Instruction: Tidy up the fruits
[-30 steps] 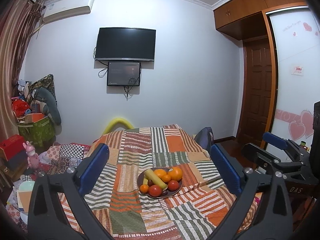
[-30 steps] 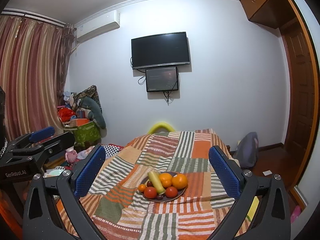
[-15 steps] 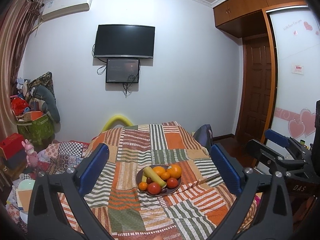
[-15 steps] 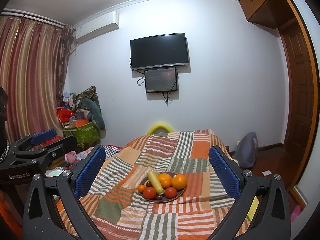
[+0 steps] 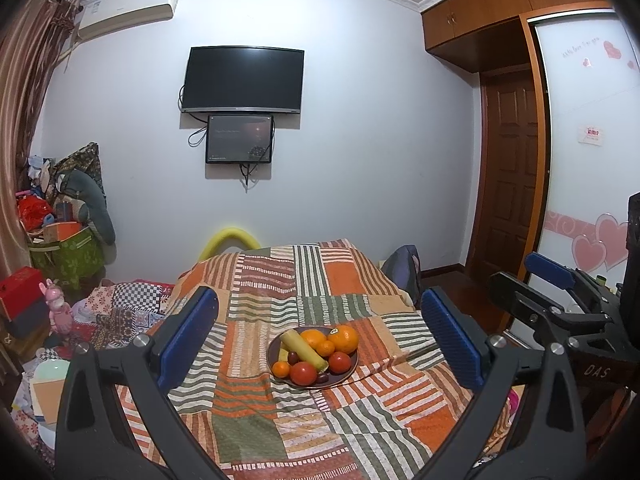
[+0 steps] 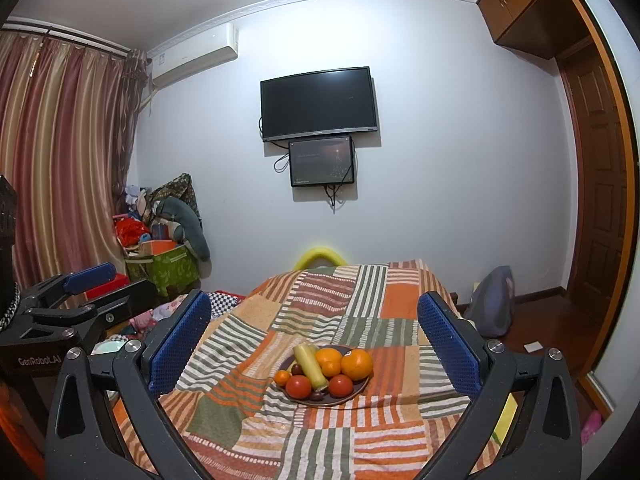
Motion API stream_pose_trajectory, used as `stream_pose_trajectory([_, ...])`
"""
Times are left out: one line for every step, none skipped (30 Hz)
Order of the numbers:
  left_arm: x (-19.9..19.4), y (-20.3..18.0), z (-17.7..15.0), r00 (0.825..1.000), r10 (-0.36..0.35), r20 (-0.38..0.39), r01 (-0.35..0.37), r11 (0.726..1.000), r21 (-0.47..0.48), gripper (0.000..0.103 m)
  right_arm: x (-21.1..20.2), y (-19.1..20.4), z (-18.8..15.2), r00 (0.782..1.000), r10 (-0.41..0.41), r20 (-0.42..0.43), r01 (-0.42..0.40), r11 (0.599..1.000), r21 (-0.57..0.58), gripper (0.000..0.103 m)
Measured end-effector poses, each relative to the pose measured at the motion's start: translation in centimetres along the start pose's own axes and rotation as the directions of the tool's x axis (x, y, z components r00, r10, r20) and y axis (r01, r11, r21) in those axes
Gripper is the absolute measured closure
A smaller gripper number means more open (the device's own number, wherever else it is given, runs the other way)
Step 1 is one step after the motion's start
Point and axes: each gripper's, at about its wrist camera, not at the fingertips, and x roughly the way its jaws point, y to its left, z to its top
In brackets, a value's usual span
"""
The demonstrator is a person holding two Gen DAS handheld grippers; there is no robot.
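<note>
Both tools released and empty: left gripper (image 5: 318, 334) and right gripper (image 6: 314, 338) have jaws wide apart, held well short of the plate (image 5: 349, 374).

Plate sits on the patchwork cloth (image 5: 256, 432), about mid-width, toward the near edge. It holds two large oranges (image 5: 343, 339), smaller ones, tomatoes (image 5: 303, 373), a pale yellow-green long fruit (image 5: 303, 351) and dark small fruits.

Risks, as judged:
- Fruits are piled and touching; lifting one may roll its neighbours off the plate.
- Cloth is wrinkled and soft under the plate; a push could tip or slide it.
- Tomatoes may bruise under a hard squeeze.

Unclear:
- No destination container seen.
- Long fruit's kind is uncertain.
- Dark fruits are mostly hidden.
- Cloth's near edge is cut off by the grippers.
</note>
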Motion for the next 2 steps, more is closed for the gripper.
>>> stream_pose_trajectory([0.04, 0.01, 0.01, 1.0, -0.001, -0.002, 0.001, 1.0, 0.0, 0.0, 0.0, 0.0, 0.0, 1.0, 0.0, 0.0, 0.0, 1.0, 0.0, 0.0])
stream_pose_trajectory([0.1, 0.0, 0.02, 1.0, -0.001, -0.004, 0.001, 1.0, 0.0, 0.0, -0.03, 0.0, 0.04, 1.0, -0.001, -0.001, 0.001, 1.0, -0.001, 0.0])
